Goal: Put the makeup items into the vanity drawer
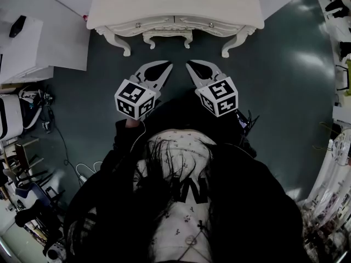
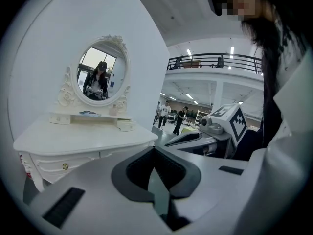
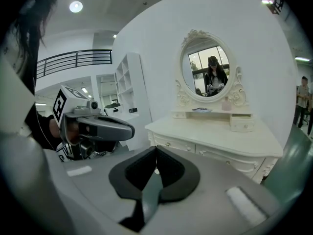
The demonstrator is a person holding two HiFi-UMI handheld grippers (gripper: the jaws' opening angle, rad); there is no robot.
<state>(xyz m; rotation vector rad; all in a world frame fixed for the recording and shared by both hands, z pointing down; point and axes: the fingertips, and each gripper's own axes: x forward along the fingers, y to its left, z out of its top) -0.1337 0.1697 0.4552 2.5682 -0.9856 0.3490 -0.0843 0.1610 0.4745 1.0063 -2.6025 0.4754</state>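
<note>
The white vanity [image 1: 175, 4] stands ahead of me, and its two front drawers [image 1: 156, 23] are pushed in. Each drawer has a small knob [image 1: 211, 24]. My left gripper [image 1: 166, 66] and right gripper [image 1: 190, 66] hover side by side above the floor in front of it, both shut with nothing between the jaws. In the right gripper view, a pink bottle [image 3: 226, 103] and a flat item [image 3: 201, 109] sit on the small shelf under the oval mirror [image 3: 210, 72]. A tiny drawer box [image 3: 242, 123] sits beside them. The left gripper [image 2: 154, 150] faces the vanity's left corner.
A white table [image 1: 33, 43] stands at the left, with cables [image 1: 77, 171] and cluttered equipment on the floor below it. Racks line the right edge [image 1: 337, 53]. White shelves [image 3: 129, 97] stand left of the vanity. People [image 2: 166, 114] walk in the far hall.
</note>
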